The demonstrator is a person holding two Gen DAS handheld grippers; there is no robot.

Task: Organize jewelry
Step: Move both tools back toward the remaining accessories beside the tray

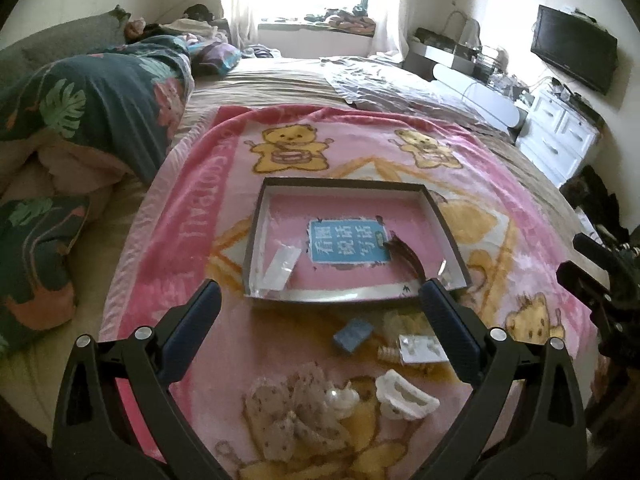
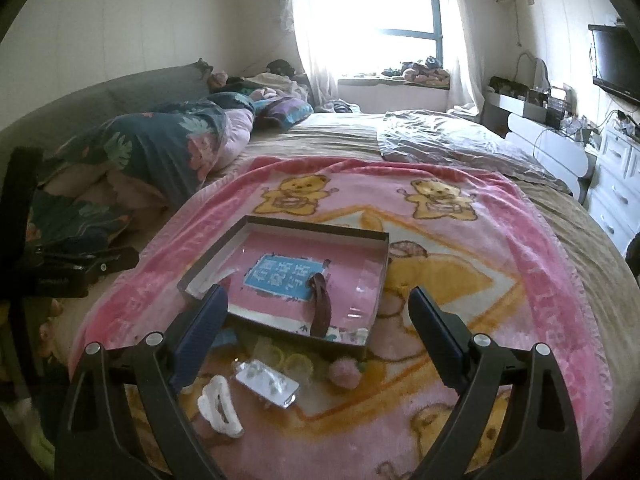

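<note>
A shallow dark box with a pink floor and blue label lies on the pink bear blanket; it also shows in the right wrist view. Inside lie a brown hair clip, also in the right wrist view, and a clear packet. In front of the box lie a white claw clip, a silver card of earrings, a blue block, a speckled scrunchie, yellow rings and a pink pompom. My left gripper and right gripper are open and empty above them.
The blanket covers a bed with a floral duvet at left and a grey sheet at the far right. White drawers and a wall TV stand right of the bed. The other gripper shows at the right edge.
</note>
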